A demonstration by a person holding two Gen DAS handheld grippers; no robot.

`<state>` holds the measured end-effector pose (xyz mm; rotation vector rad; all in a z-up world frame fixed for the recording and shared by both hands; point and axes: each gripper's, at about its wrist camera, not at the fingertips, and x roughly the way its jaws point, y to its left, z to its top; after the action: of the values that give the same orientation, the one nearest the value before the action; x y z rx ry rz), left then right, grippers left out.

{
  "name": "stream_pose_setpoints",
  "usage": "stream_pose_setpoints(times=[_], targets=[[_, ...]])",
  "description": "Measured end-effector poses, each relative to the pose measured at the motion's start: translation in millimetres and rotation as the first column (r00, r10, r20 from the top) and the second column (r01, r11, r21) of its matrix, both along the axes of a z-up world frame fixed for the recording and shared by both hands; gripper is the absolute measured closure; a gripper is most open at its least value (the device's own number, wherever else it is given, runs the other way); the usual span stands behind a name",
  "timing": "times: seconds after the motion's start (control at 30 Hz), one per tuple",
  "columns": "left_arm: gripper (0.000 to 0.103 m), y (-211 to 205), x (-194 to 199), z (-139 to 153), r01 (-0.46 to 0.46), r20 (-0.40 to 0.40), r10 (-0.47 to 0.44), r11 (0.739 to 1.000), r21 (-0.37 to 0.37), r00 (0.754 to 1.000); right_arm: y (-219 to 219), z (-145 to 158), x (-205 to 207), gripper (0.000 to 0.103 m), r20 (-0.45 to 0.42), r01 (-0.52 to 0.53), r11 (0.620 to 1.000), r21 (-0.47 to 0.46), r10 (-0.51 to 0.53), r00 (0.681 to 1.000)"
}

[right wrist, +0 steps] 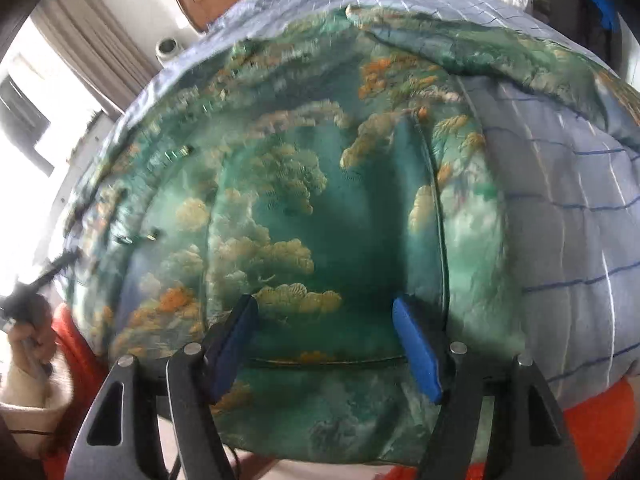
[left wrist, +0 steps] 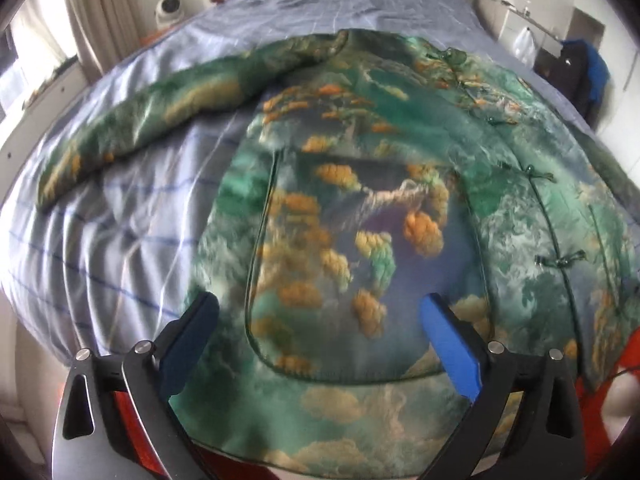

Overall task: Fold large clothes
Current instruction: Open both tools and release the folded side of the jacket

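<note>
Left wrist view: jacket, green with cloud print, spread flat on the checked bedsheet; one sleeve stretches toward the upper left of the frame. Only the right wrist view catches a hand at the left edge, gripping a dark handle. Left tongs spread wide, right tongs spread less; both pinching nothing, jacket hem directly beyond the tips.

Daylight is admitted through the window, which is overexposed. Motion blur is present throughout; strong fisheye distortion and dark vignetting are seen at edges.
</note>
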<state>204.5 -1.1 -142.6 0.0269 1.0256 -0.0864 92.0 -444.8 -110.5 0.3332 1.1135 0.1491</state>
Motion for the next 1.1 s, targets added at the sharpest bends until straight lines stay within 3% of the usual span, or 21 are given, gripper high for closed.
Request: stream_pose_setpoints(times=[0.13, 0.23, 0.3, 0.4, 0.5, 0.63, 0.77, 0.83, 0.87, 0.9, 0.93, 1.03, 1.1], targets=[[0.002, 10, -9, 16, -0.031, 0.063, 0.030, 1.000, 0.003, 0.998, -55, 39, -9, 0.034, 0.120, 0.113, 0.991, 0.076, -0.122, 0.985], [0.002, 16, -11, 31, -0.062, 0.105, 0.064, 0.998, -0.017, 0.992, -141, 58, -14, 0.033, 0.181, 0.326, 0.932, 0.157, -0.351, 0.919], [0.002, 18, -14, 37, -0.078, 0.126, 0.082, 0.996, -0.037, 0.989, -211, 56, -22, 0.033, 0.169, 0.502, 0.829, 0.246, -0.547, 0.820], [0.002, 18, -14, 36, -0.089, 0.128, 0.093, 0.995, -0.038, 0.987, -287, 34, -37, 0.033, 0.082, 0.660, 0.649, 0.378, -0.734, 0.674], [0.002, 14, -14, 29, -0.085, 0.105, 0.086, 0.996, -0.015, 0.991, -323, 12, -46, 0.033, 0.011, 0.733, 0.516, 0.444, -0.820, 0.572], [0.002, 9, -15, 25, -0.081, 0.090, 0.080, 0.997, 0.003, 0.993, -348, -6, -42, 0.034, -0.031, 0.768, 0.418, 0.485, -0.869, 0.493], [0.002, 7, -16, 21, -0.085, 0.082, 0.084, 0.996, 0.012, 0.993, -366, -12, -27, 0.035, -0.041, 0.789, 0.392, 0.473, -0.885, 0.464], [0.002, 7, -17, 18, -0.090, 0.078, 0.088, 0.996, 0.012, 0.993, -367, -18, -23, 0.044, -0.066, 0.816, 0.352, 0.459, -0.902, 0.426], [0.002, 8, -18, 16, -0.092, 0.076, 0.091, 0.996, 0.012, 0.993, -369, -18, -23, 0.059, -0.068, 0.820, 0.349, 0.453, -0.904, 0.422], [0.002, 8, -18, 15, -0.095, 0.075, 0.094, 0.995, 0.013, 0.993, -370, -16, -19, 0.080, -0.065, 0.826, 0.361, 0.433, -0.901, 0.428], [0.002, 8, -19, 13, -0.097, 0.076, 0.095, 0.995, 0.015, 0.993, -371, -12, -16, 0.086, -0.055, 0.826, 0.378, 0.417, -0.897, 0.438], [0.002, 8, -23, 9, -0.103, 0.097, 0.099, 0.994, 0.039, 0.990, -369, 23, -6, 0.089, 0.044, 0.815, 0.456, 0.358, -0.880, 0.473], [0.002, 8, -25, 6, -0.106, 0.116, 0.101, 0.993, 0.042, 0.988, -354, 62, 10, 0.090, 0.139, 0.777, 0.539, 0.324, -0.840, 0.525]])
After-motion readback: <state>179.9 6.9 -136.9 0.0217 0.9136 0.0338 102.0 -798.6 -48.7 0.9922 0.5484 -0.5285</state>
